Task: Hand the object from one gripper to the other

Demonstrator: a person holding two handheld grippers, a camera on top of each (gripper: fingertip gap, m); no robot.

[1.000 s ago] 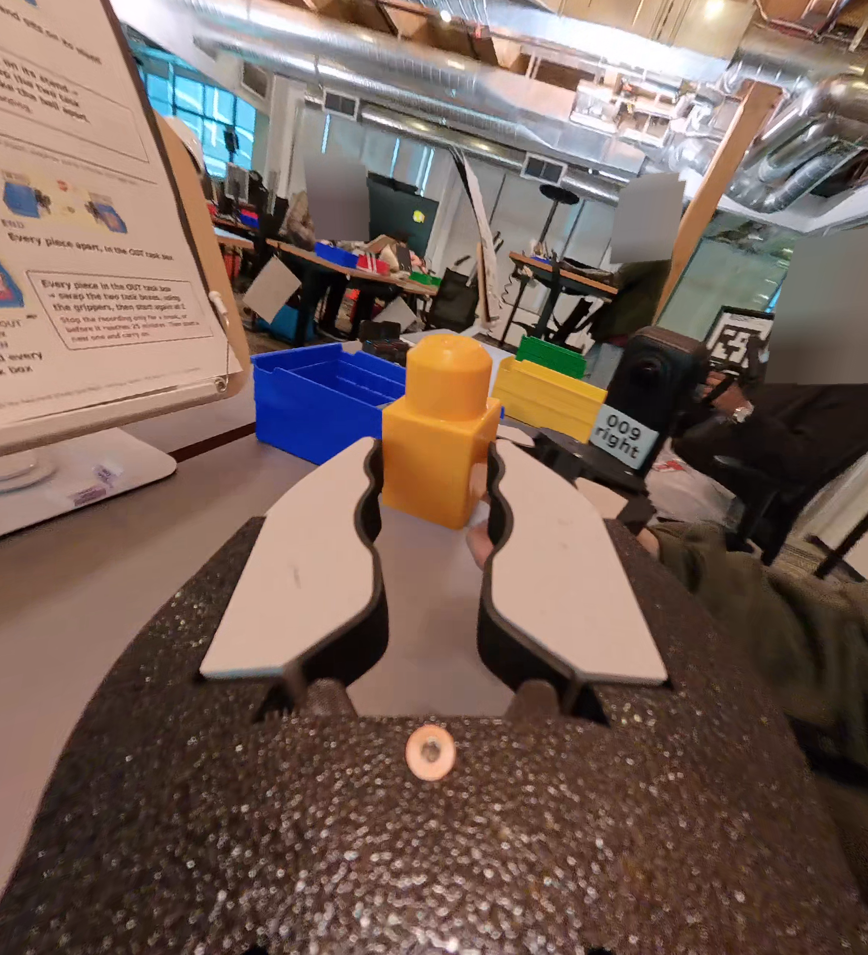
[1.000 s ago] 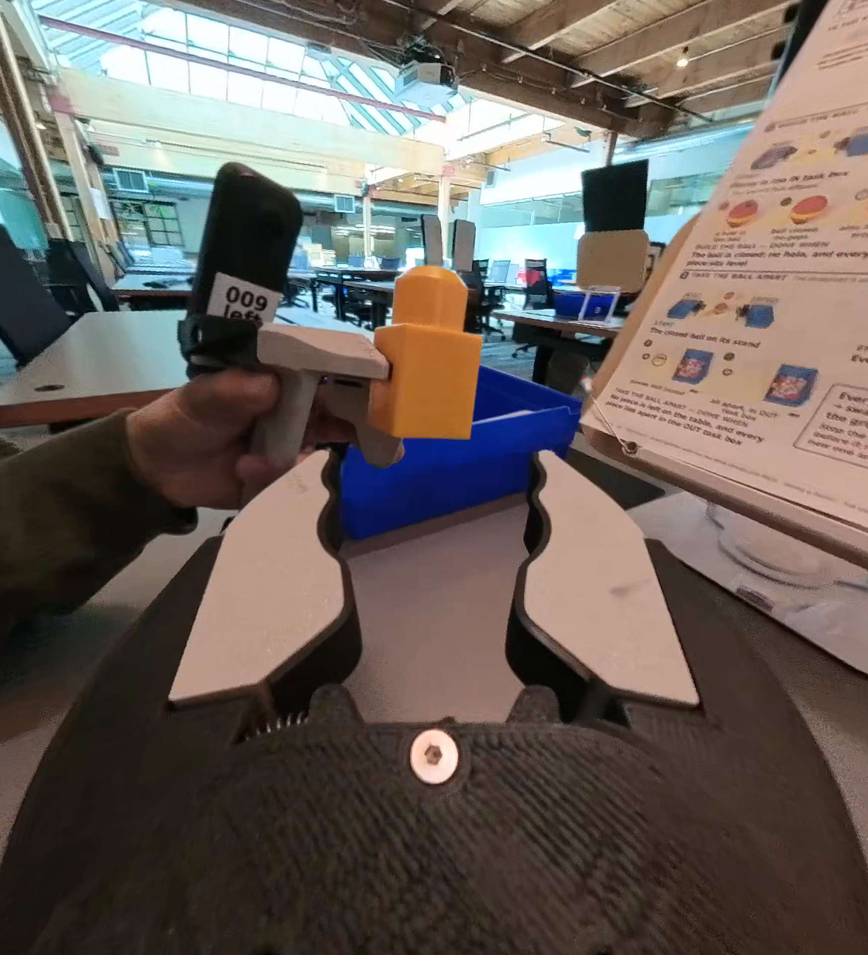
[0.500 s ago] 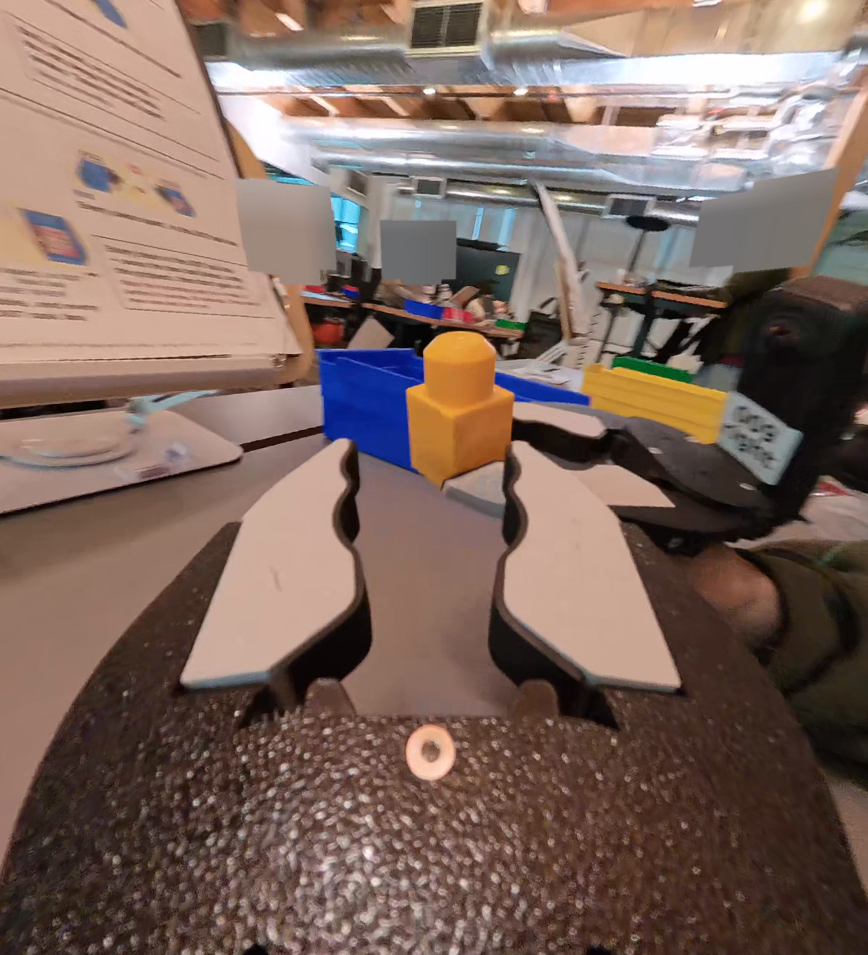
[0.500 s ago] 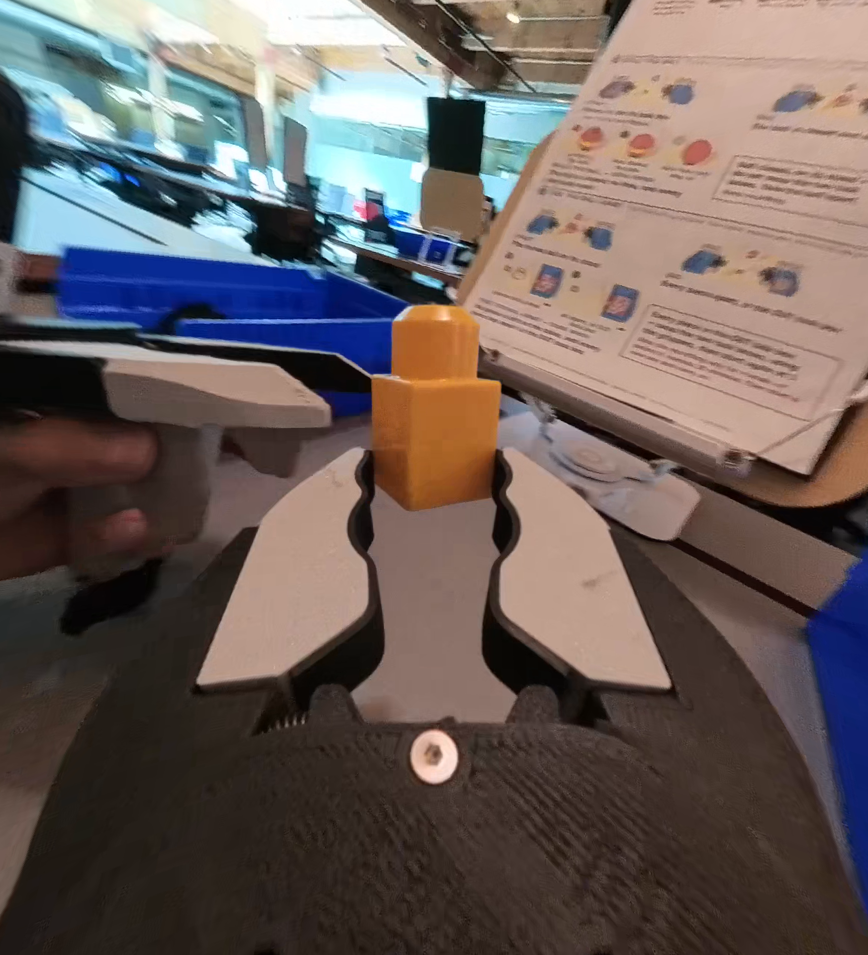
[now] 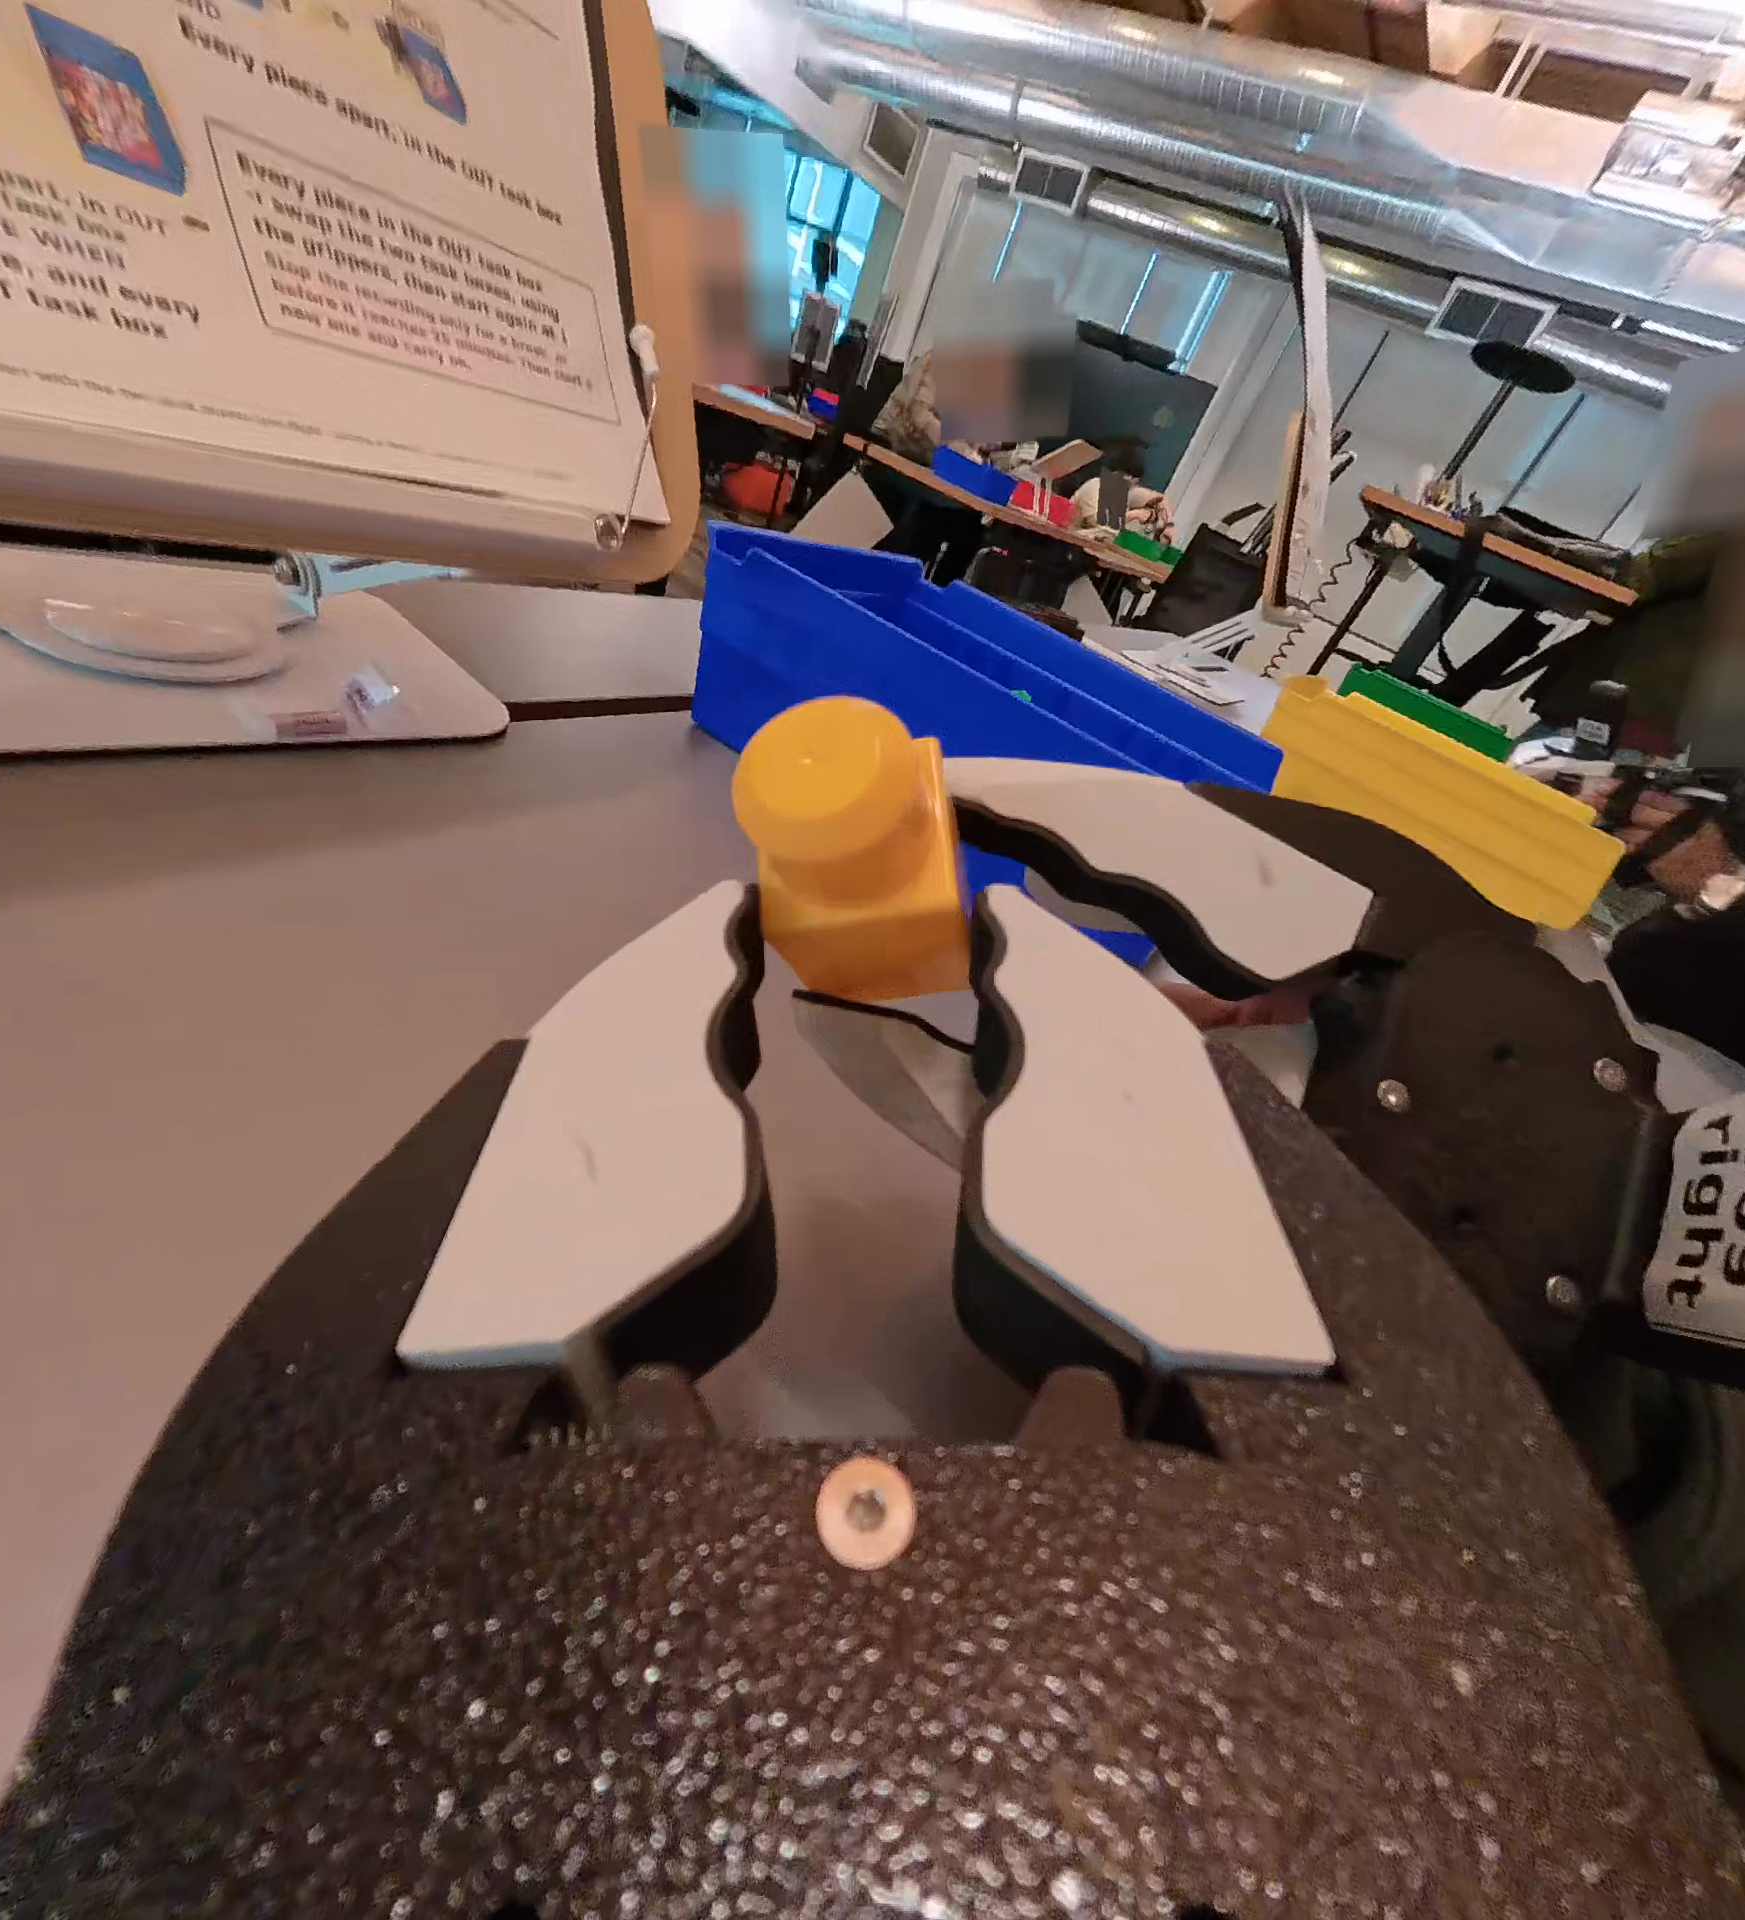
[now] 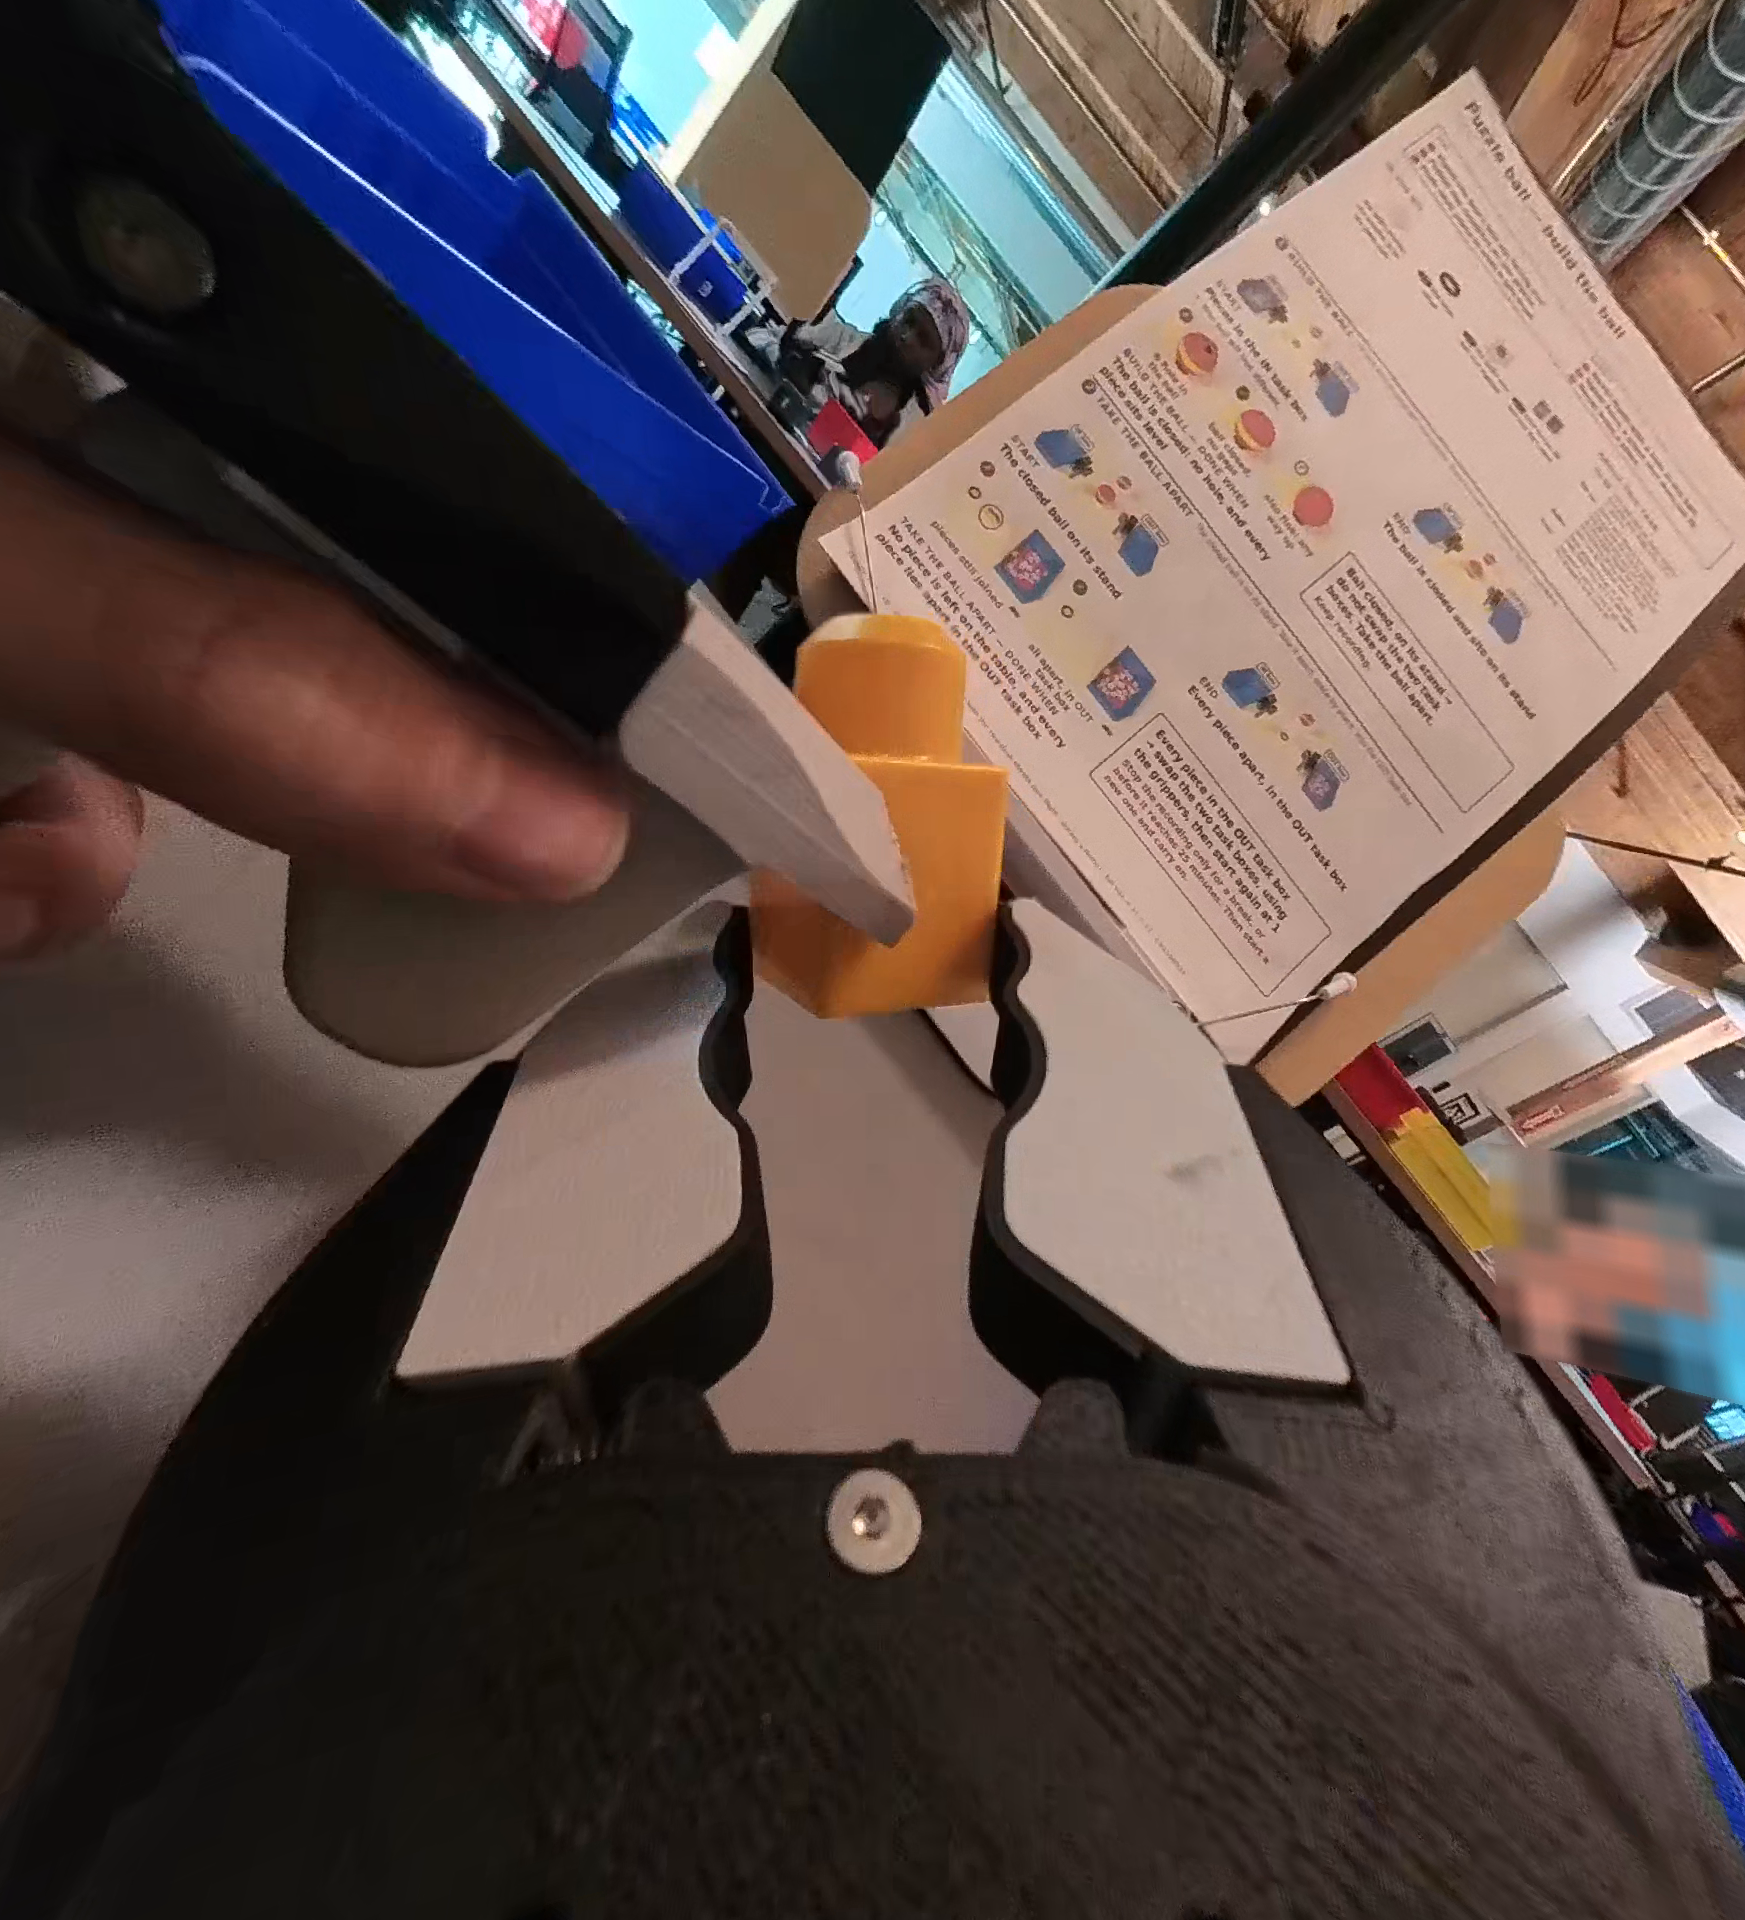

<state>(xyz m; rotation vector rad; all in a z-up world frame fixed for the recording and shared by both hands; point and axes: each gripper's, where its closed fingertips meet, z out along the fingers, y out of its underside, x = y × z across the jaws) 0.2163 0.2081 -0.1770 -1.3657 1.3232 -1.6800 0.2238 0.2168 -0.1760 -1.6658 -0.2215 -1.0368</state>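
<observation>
An orange block (image 5: 847, 862) with a round stud on top is held in the air between both grippers. My left gripper (image 5: 863, 914) has its fingertips pressed on the block's two sides. My right gripper (image 6: 868, 925) is also shut on the block (image 6: 909, 748), low on its square body. In the left wrist view the right gripper's fingers (image 5: 1159, 862) come in from the right, one above and one below the block. In the right wrist view a left gripper finger (image 6: 774, 800) crosses the block's front, with a hand (image 6: 276, 707) behind it.
A blue bin (image 5: 899, 644) and a yellow bin (image 5: 1419, 790) stand on the grey table (image 5: 224, 935) behind the block. A printed sheet on a stand (image 5: 276, 260) is at the left, also showing in the right wrist view (image 6: 1315, 520). Office desks lie beyond. Only a small space, under 4 cm, lies between the two pairs of fingers.
One second ago only my left gripper held the block. The right gripper then shut on it and the left opened. Now the left has closed on the block again, and both grippers have tilted.
</observation>
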